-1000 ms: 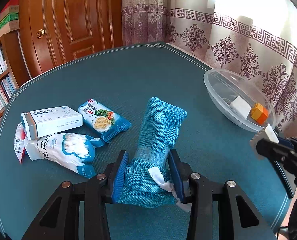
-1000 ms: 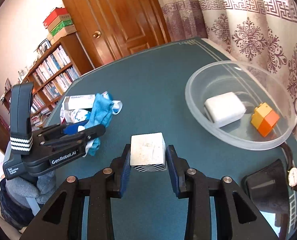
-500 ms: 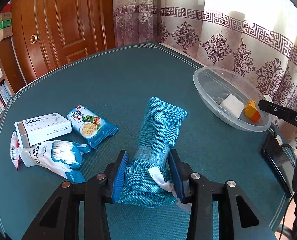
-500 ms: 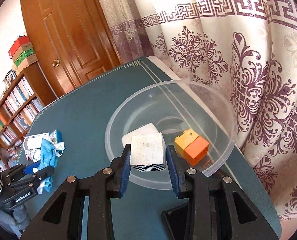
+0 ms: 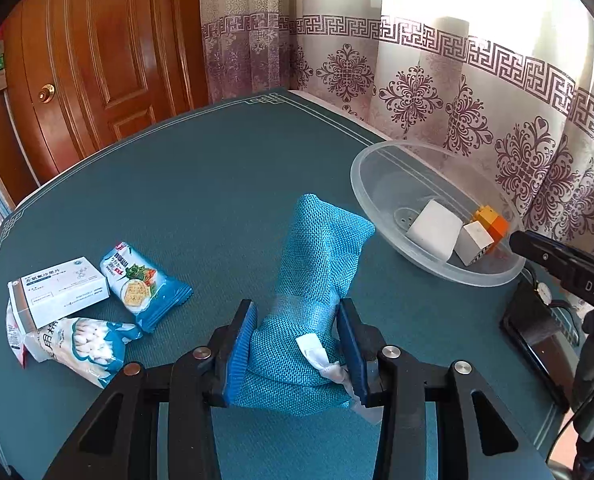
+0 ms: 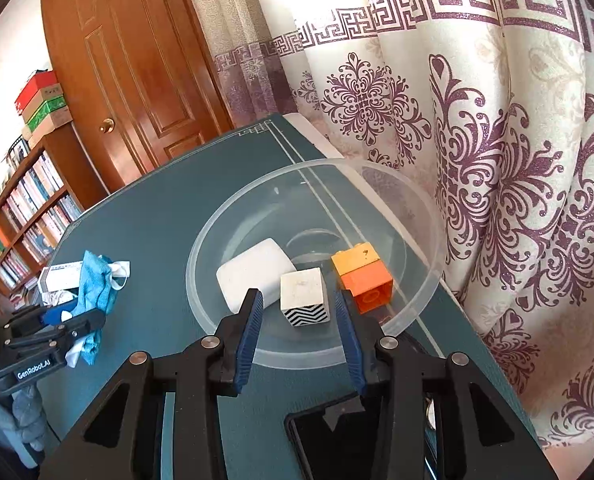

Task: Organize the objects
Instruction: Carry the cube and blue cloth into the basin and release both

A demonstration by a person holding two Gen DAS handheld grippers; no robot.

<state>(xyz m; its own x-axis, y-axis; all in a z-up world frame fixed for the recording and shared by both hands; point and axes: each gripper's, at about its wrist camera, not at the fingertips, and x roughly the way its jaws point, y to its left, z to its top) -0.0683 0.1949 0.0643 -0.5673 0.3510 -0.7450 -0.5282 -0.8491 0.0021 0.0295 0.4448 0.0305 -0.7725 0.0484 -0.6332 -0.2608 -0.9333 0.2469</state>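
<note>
1. At our right gripper (image 6: 299, 330), the blue ribbed pads (image 6: 250, 322) are spreading apart; the white cube (image 6: 305, 297) that they clamped a moment ago now rests free between them on the floor of the clear bowl (image 6: 429, 216), touching neither pad.
2. That release ends one placement: the cube joins the white rounded block (image 6: 253, 270) and the orange-and-yellow brick (image 6: 361, 276), so three items are sorted.
3. Our left gripper (image 5: 297, 348) stays clamped on the teal cloth (image 5: 317, 256), whose free end stands up above the pads; we judge it the next item due for the bowl.
4. Materials: the cube is matte, with a black-and-white zigzag band on its near face; the brick is glossy moulded plastic with studs; the bowl is thin and translucent; the cloth is a coarse, limp knit with a white tag (image 5: 317, 354).
5. Unsorted on the teal table (image 5: 177, 184), well apart from the bowl: a white carton (image 5: 57, 292), a crinkled snack packet (image 5: 143, 286) and a soft bag, seemingly of cotton swabs (image 5: 77, 344), though its print is hard to read.
</note>
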